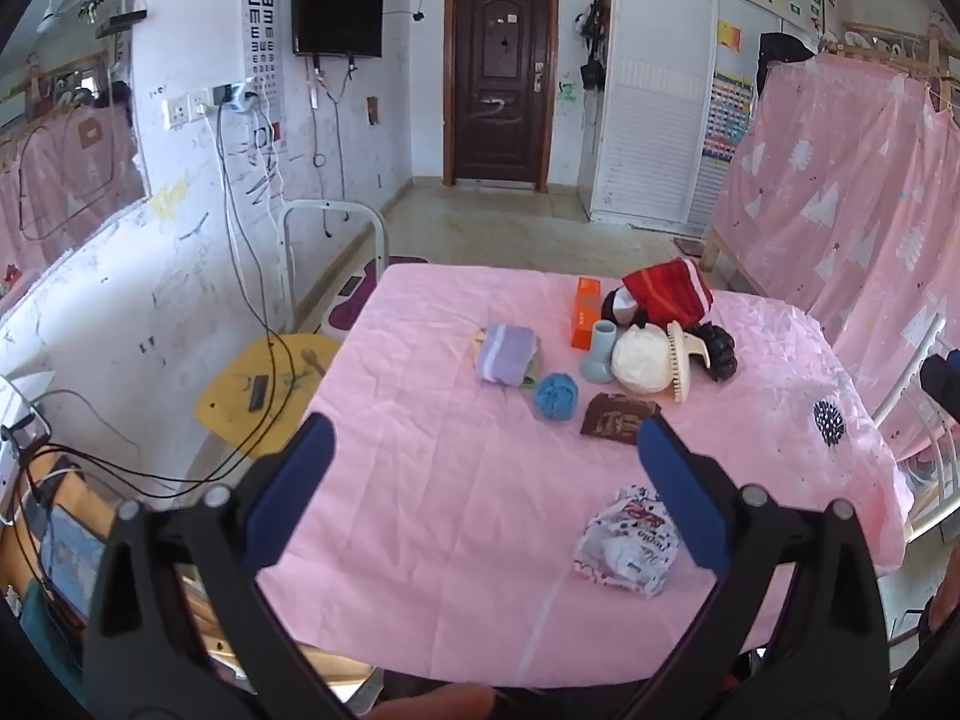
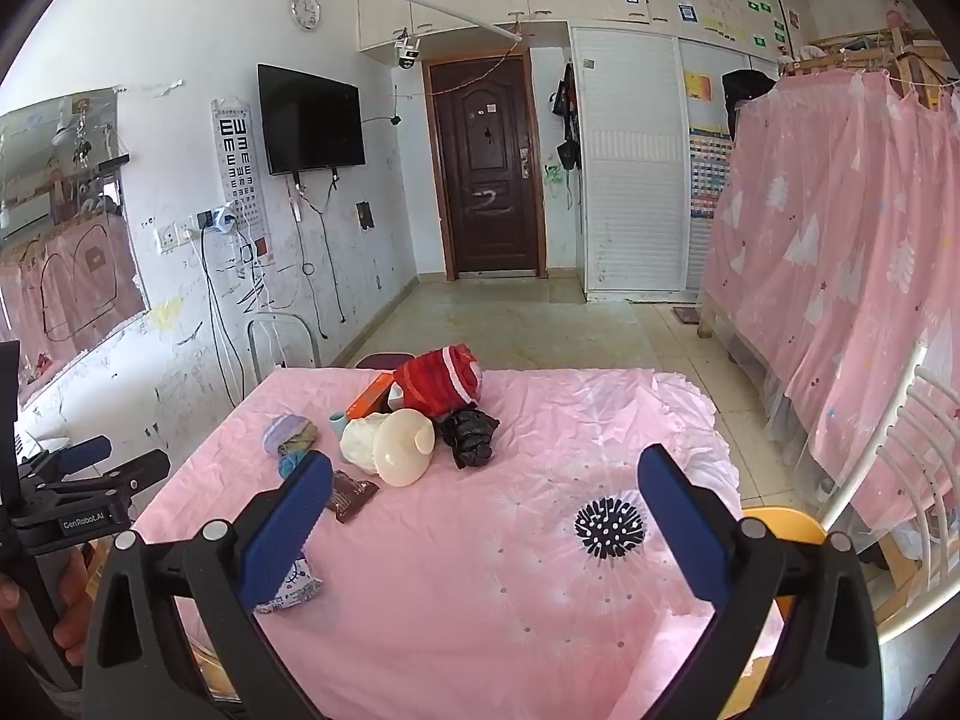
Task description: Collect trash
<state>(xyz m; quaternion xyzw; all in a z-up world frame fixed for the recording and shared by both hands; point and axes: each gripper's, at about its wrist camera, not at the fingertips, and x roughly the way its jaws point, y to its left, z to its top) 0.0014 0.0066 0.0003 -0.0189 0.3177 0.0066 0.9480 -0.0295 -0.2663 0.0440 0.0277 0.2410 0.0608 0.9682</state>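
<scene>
On the table (image 1: 420, 540), under a wrinkled pink cloth, the trash lies mixed with household things, and both grippers hang above the near edge with nothing between their blue pads. The left gripper (image 1: 486, 480) stands wide apart, tilted down toward a crumpled white printed wrapper (image 1: 627, 546) just beside its right finger, which looks like the nearest piece to collect. The right gripper (image 2: 486, 516) is equally spread and empty over a bare stretch of cloth. A flat, shiny brown wrapper (image 1: 618, 417) lies further in, and a scrunched black plastic bag (image 2: 471, 435) sits by the central heap, probably trash as well. Around them are a soft folded purple towel (image 1: 504, 354), a fuzzy blue ball (image 1: 555, 396), a stiff orange box (image 1: 587, 312), a smooth pale-blue cup (image 1: 600, 354), a cream ribbed brush (image 2: 402, 447) and a red striped cloth (image 2: 441, 381).
</scene>
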